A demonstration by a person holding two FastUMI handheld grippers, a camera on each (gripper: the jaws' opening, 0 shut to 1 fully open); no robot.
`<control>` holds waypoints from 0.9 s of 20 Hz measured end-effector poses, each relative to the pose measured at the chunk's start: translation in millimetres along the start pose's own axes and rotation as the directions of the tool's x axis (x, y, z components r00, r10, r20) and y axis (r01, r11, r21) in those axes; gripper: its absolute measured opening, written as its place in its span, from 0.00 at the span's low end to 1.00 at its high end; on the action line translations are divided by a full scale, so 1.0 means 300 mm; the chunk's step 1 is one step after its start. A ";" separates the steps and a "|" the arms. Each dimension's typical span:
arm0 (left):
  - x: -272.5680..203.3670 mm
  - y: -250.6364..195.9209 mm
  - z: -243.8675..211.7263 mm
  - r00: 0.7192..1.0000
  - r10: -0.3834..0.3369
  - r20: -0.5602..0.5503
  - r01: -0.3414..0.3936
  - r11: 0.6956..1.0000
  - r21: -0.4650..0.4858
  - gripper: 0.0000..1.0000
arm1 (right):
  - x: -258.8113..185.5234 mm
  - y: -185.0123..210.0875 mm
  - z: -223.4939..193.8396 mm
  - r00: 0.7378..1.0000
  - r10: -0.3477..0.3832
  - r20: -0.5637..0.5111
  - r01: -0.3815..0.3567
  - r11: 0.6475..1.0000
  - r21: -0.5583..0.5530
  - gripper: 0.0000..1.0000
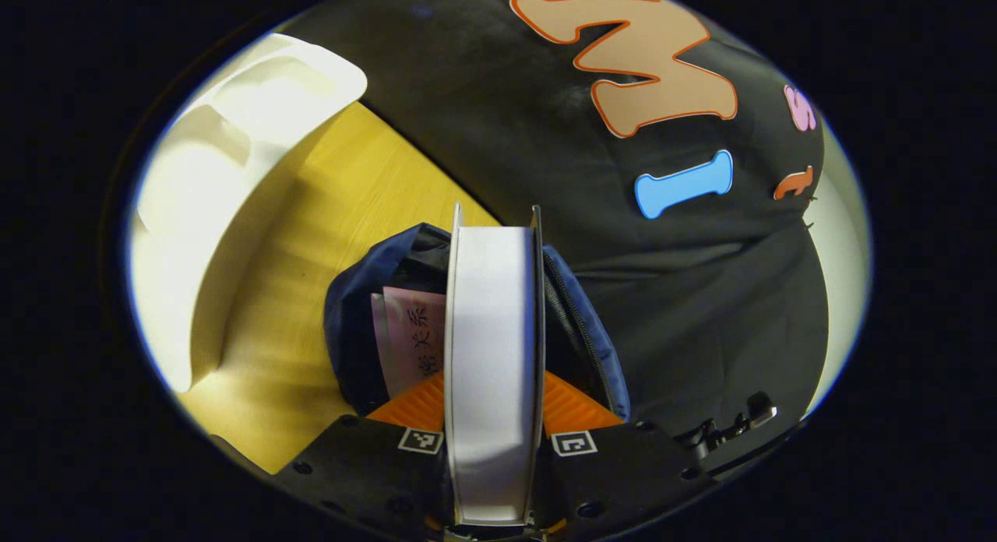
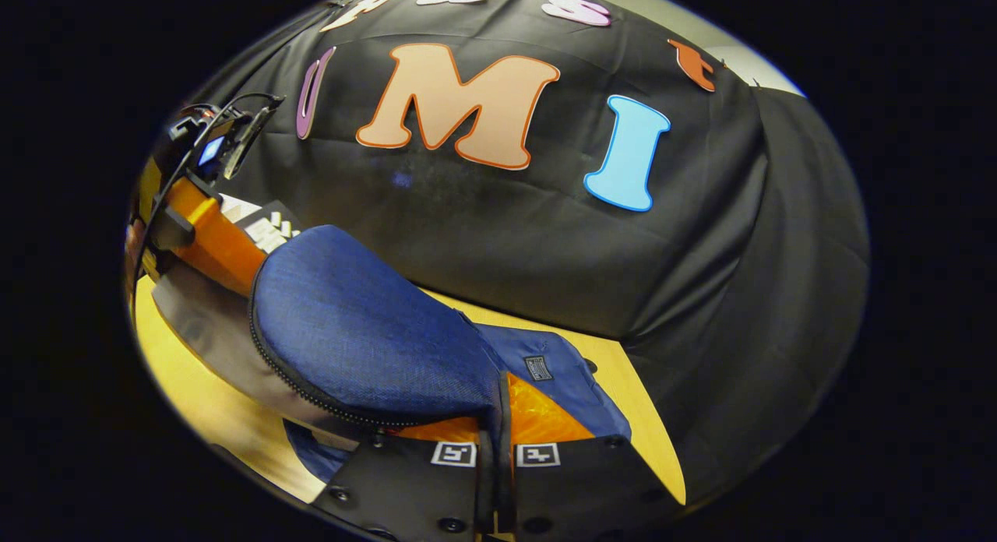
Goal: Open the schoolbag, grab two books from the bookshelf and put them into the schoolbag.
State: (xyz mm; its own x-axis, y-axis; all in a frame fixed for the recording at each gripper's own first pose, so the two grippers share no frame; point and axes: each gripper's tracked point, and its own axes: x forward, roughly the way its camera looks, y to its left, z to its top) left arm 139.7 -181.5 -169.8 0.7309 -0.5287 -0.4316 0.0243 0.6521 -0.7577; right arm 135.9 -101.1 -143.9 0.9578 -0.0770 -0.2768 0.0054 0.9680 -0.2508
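My left gripper [image 1: 493,406] is shut on a white book [image 1: 492,332], held upright with its page edge toward me, above the open mouth of the blue schoolbag [image 1: 350,324]. A pink book [image 1: 409,332] stands inside the bag. In the right gripper view, my right gripper [image 2: 494,437] is shut on the edge of the schoolbag's flap [image 2: 366,332], holding it lifted. The same book's grey cover [image 2: 206,324] slants toward the opening beneath the flap. The orange body of the left gripper [image 2: 214,242] sits behind the flap, a hand partly visible at the far left.
The bag rests on a wooden table [image 1: 343,207]. A white bookshelf [image 1: 226,160] stands at the table's far left in the left gripper view. The booth's black cloth wall closes off the back, close behind the bag.
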 end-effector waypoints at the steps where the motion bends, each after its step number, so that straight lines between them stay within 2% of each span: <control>1: 0.030 -0.004 -0.010 1.000 -0.016 0.002 0.016 1.000 0.004 0.36 | -0.002 -0.001 0.004 1.000 0.002 0.006 -0.003 1.000 0.002 0.05; 3: 0.088 -0.002 -0.027 0.999 -0.042 0.000 0.042 0.999 -0.009 0.36 | -0.003 0.001 0.005 1.000 0.007 0.018 -0.007 1.000 -0.002 0.05; 5: 0.136 0.005 -0.032 0.997 -0.076 0.018 0.077 0.995 -0.062 0.36 | -0.007 0.013 0.014 0.999 0.016 0.035 -0.015 1.000 -0.017 0.05; 9: 0.226 0.042 -0.059 0.990 -0.133 0.057 0.142 0.967 -0.212 0.35 | -0.013 0.027 0.016 0.998 0.028 0.048 -0.026 0.999 -0.031 0.05; 11: 0.272 0.037 -0.077 0.987 -0.153 0.056 0.162 0.955 -0.250 0.37 | -0.013 0.048 0.006 0.998 0.039 0.048 -0.036 0.998 -0.056 0.05; 15: 0.338 0.037 -0.111 0.984 -0.173 0.036 0.177 0.952 -0.249 0.36 | -0.023 0.027 0.009 0.998 0.030 0.057 -0.028 0.999 -0.040 0.05; 17: 0.368 0.043 -0.124 0.988 -0.152 0.018 0.152 0.962 -0.227 0.38 | -0.021 0.025 0.005 0.998 0.029 0.051 -0.028 0.999 -0.029 0.07; 18: 0.377 0.052 -0.129 0.992 -0.129 0.010 0.128 0.970 -0.208 0.39 | -0.016 0.022 0.003 0.998 0.033 0.048 -0.031 0.999 -0.028 0.05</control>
State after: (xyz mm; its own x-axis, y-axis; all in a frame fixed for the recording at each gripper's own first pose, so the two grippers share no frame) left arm 196.3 -252.1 -249.3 0.7284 -0.6031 -0.3251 -0.0247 0.4511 -0.8921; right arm 131.5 -93.9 -143.3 0.9701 -0.0338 -0.2404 -0.0327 0.9630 -0.2674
